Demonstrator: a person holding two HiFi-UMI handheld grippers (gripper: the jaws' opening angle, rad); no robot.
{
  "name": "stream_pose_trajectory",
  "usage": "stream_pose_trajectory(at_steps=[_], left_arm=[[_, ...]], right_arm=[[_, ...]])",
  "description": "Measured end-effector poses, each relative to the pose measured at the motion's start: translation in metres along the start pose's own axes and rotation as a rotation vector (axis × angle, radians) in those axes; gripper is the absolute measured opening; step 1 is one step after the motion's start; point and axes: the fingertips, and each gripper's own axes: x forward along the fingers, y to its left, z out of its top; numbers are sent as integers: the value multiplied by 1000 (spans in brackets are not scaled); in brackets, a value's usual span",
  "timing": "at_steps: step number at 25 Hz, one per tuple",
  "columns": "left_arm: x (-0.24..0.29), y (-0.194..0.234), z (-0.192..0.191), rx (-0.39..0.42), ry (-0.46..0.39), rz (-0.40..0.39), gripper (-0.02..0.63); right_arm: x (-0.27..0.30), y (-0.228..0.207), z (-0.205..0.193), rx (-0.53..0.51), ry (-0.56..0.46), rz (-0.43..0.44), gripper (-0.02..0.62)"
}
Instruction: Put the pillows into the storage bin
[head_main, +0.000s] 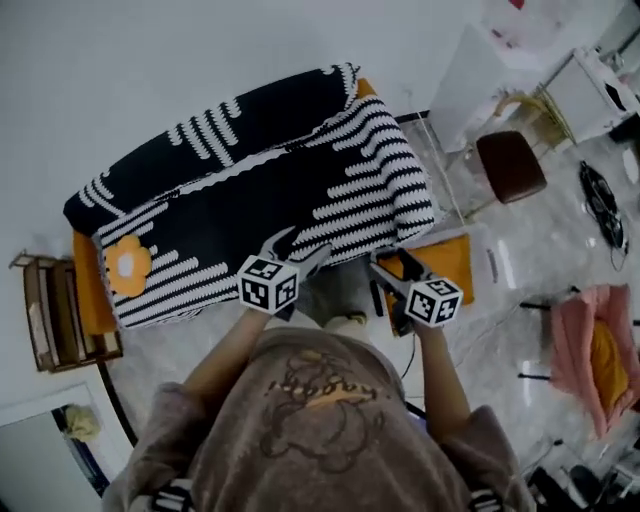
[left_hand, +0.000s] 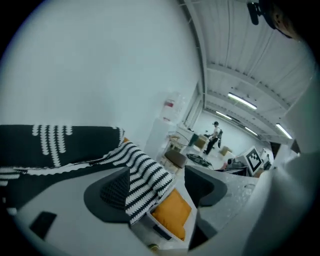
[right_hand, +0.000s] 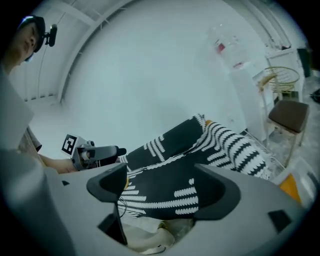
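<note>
White wall backs the striped sofa (head_main: 250, 180). You hold both forearms out toward it, left gripper (head_main: 300, 250) and right gripper (head_main: 382, 278) tipped slightly down, jaws apart and empty. An orange pillow (head_main: 452, 260) lies in the storage bin (head_main: 492, 262), right of the sofa.

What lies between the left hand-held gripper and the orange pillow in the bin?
In the head view, bare floor and the right hand-held gripper lie between the left hand-held gripper and the orange pillow.
</note>
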Motion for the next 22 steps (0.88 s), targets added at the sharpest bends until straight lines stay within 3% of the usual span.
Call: stream_pose_trajectory(at_steps=[4,11,17,22], left_arm=[[-80,90,-4,-109,-72,149,334],[-246,242,-29,-292,-205,399,336],[-372,340,-58,-376,-286,526,336],[-459,393,-90,-427,-328,607,336]], right_arm=[[89,72,4,-62,95,125,408],[239,222,-21,-149,231,309,410],[344,353,-67,-208,314,424,409],[409,448,-116,-263,387,507,410]])
